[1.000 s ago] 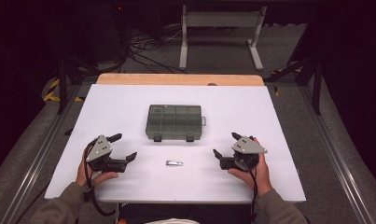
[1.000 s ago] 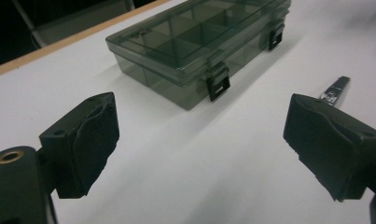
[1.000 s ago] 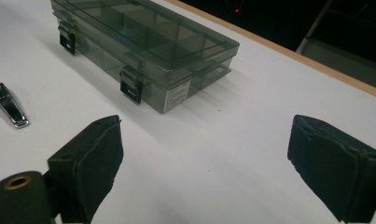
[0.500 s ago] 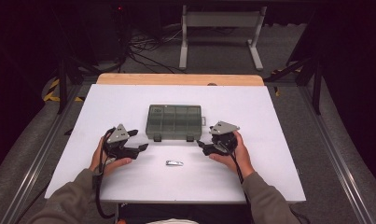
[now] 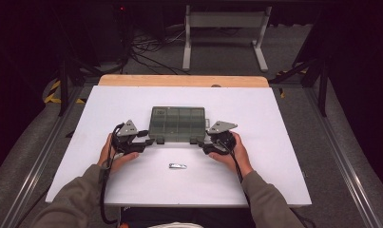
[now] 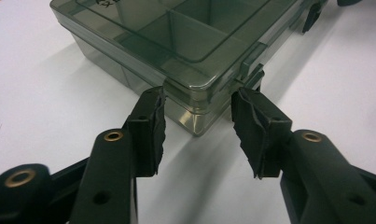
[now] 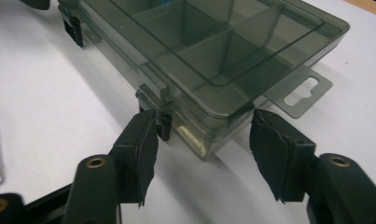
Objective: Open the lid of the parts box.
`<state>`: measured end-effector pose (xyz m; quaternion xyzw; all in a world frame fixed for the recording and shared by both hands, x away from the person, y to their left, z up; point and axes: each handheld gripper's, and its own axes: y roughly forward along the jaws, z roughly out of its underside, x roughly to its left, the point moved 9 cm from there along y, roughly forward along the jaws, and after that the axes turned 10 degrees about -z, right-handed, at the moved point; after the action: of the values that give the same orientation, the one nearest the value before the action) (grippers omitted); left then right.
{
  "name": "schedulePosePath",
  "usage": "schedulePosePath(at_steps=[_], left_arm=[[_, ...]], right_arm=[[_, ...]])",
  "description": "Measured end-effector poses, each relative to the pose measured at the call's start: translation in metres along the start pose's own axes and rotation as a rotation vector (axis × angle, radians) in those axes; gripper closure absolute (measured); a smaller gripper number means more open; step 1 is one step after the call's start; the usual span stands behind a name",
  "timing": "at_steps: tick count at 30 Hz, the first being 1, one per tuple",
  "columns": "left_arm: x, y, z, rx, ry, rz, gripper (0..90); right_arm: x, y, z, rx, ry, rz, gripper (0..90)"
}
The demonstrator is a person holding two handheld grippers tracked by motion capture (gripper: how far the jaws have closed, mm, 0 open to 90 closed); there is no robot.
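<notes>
High view: left gripper [image 5: 148,141] and right gripper [image 5: 198,140], both spread open, bracket near corners of the closed compartment box [image 5: 177,123] on table [image 5: 284,142].

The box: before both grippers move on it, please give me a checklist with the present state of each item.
1. Left gripper open around the near left corner of the box: ok.
2. Right gripper open around the near right corner: ok.
3. Lid shut: ok.
4. Latches fastened: cannot tell.
5. Small metal piece lies apart from both grippers: ok.
6. Jaws touching the box: cannot tell.
</notes>
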<state>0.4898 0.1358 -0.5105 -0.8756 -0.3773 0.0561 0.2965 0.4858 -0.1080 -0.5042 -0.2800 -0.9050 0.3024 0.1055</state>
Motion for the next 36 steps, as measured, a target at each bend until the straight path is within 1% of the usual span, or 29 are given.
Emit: schedulePosePath(at_steps=[2,4,9,11,14,16,18,22,25,28,30,31,32,33,35,36], left_arm=[[0.0,0.001,0.0,0.002,-0.011,-0.001,56.2],[0.001,0.001,0.0,0.002,-0.012,-0.003,57.9],[0.002,0.002,0.0,0.003,-0.015,0.001,58.4],[0.001,0.002,0.0,0.0,-0.012,0.002,60.5],[0.001,0.002,0.0,0.002,-0.009,-0.003,60.0],[0.002,0.002,0.0,0.001,-0.013,0.0,60.5],[0.002,0.001,0.0,-0.002,-0.012,-0.001,60.7],[0.003,0.0,-0.001,-0.007,-0.005,-0.006,62.3],[0.002,-0.002,-0.001,-0.003,-0.001,-0.008,61.4],[0.003,-0.006,-0.003,-0.016,-0.004,-0.013,61.6],[0.004,-0.009,-0.005,-0.027,0.005,-0.025,62.4],[0.004,-0.009,-0.005,-0.027,0.005,-0.025,63.0],[0.003,-0.012,-0.007,-0.039,0.005,-0.019,64.5],[0.004,-0.013,-0.008,-0.042,0.019,-0.024,64.9],[0.005,-0.015,-0.01,-0.05,0.02,-0.035,67.1],[0.005,-0.016,-0.01,-0.054,0.02,-0.032,68.1]], right_arm=[[0.0,0.0,0.0,0.0,-0.004,0.009,44.6],[0.0,-0.001,-0.001,-0.007,-0.001,0.008,46.9],[0.0,-0.002,-0.001,-0.011,0.005,0.018,49.2],[0.0,-0.002,-0.001,-0.012,0.006,0.019,51.9],[0.0,-0.002,-0.001,-0.011,0.004,0.022,53.0],[-0.001,-0.003,-0.001,-0.014,0.003,0.031,56.6],[-0.001,-0.004,-0.001,-0.015,0.005,0.024,57.3],[0.0,-0.005,0.0,-0.015,0.004,0.026,59.2],[0.001,-0.006,-0.001,-0.016,0.001,0.021,59.9],[0.002,-0.008,-0.003,-0.028,-0.004,0.015,61.0],[0.002,-0.01,-0.004,-0.031,-0.012,0.019,61.4],[0.002,-0.011,-0.004,-0.03,-0.014,0.025,62.2],[0.001,-0.011,-0.004,-0.031,-0.017,0.032,63.1],[0.001,-0.012,-0.004,-0.034,-0.016,0.033,63.9],[0.0,-0.015,-0.006,-0.048,-0.018,0.036,66.0],[0.0,-0.016,-0.007,-0.052,-0.021,0.035,67.4]])
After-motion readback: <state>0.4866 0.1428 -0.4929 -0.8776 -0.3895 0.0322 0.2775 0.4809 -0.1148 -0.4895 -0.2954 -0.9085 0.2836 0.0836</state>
